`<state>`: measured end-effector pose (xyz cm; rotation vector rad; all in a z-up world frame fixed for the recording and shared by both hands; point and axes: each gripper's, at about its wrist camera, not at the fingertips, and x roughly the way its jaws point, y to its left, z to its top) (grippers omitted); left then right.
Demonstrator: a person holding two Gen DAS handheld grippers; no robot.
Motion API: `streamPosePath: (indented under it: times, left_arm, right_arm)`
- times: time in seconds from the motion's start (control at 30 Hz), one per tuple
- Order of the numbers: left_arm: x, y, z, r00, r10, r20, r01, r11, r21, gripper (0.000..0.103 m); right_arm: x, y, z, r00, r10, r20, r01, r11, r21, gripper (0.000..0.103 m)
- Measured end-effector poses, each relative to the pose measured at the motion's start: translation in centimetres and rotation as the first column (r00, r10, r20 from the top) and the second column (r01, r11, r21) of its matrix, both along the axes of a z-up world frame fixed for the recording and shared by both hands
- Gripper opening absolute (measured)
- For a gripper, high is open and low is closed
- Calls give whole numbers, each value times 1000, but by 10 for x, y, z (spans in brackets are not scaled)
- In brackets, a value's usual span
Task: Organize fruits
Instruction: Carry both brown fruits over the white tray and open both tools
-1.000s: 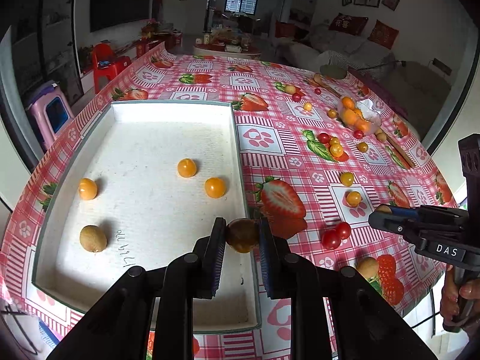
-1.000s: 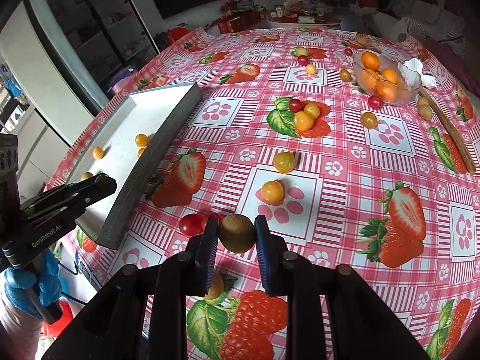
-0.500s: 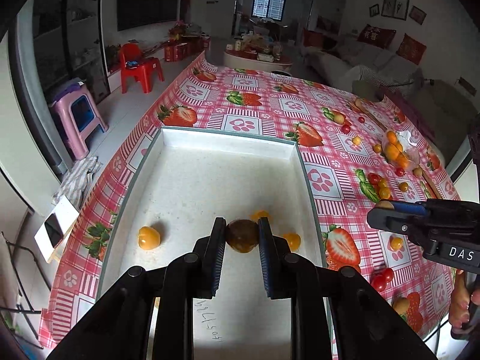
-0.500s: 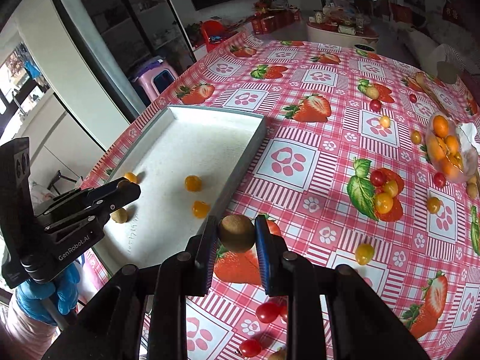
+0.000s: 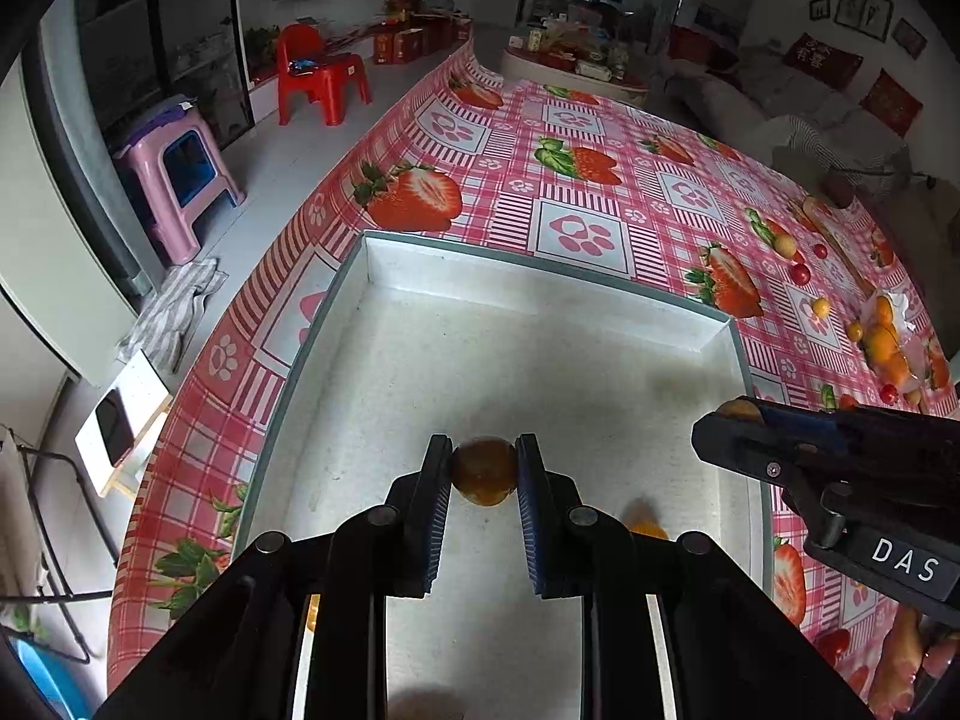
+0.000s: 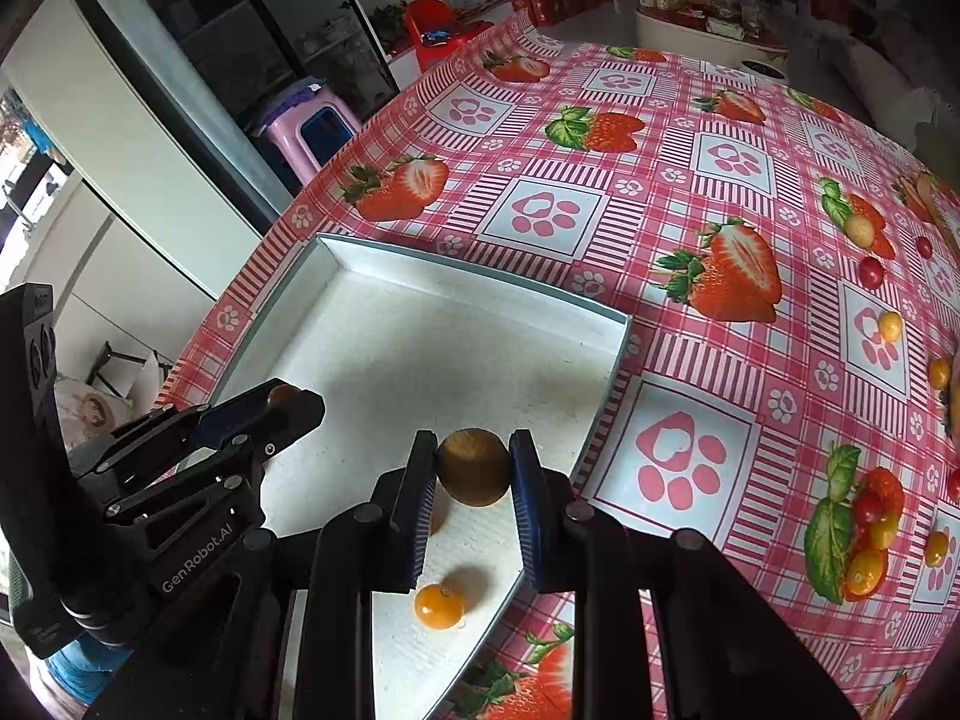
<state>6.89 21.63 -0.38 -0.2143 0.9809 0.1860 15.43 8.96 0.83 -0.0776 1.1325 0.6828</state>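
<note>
Fruits are split between a shallow white tray [image 5: 540,360] near the counter's left edge and the strawberry-print cloth of the counter [image 6: 690,192] toward its right side. The left gripper [image 5: 483,471] hangs over the tray floor with its fingers [image 5: 435,480] pinching a brownish round fruit [image 5: 483,471], both pads pressed against its sides. The right gripper [image 6: 473,474] is over the tray's right-hand part, close to the tray's right wall, and its fingers [image 6: 525,480] clamp a fuzzy brown kiwi-like fruit [image 6: 473,468] in the same way. In the right wrist view a small orange fruit [image 6: 439,605] lies on the tray floor below the held fruit, near the right wall, and the left gripper shows at the left of that view with its own fruit at the fingertips. In the left wrist view another orange fruit [image 5: 642,525] lies on the tray floor, partly hidden behind the gripper body, and the right gripper reaches in from the right edge. Out on the cloth toward the counter's right edge lie scattered red and yellow cherry tomatoes [image 6: 871,271], a cluster of them [image 6: 870,546] on a printed leaf, and a clear bowl of orange fruits [image 5: 888,342]. A pink stool [image 5: 174,180] and a red chair [image 5: 321,78] stand on the floor beyond the counter's left edge.
</note>
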Motion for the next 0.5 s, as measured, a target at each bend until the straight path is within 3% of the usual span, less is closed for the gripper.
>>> streamPosePath:
  times: [0.17,0.5]
  left_arm:
    - [6,7,-12,999,14,-45,-15,999,-31,23]
    - [8,7,-14,997,8,-76,-7,1000,7,23]
  right_arm:
    - [11,16,-21,1000,6,-11,-7,999,-45,27]
    - [9,40,-31,995,75,69,-63,986,-152,28]
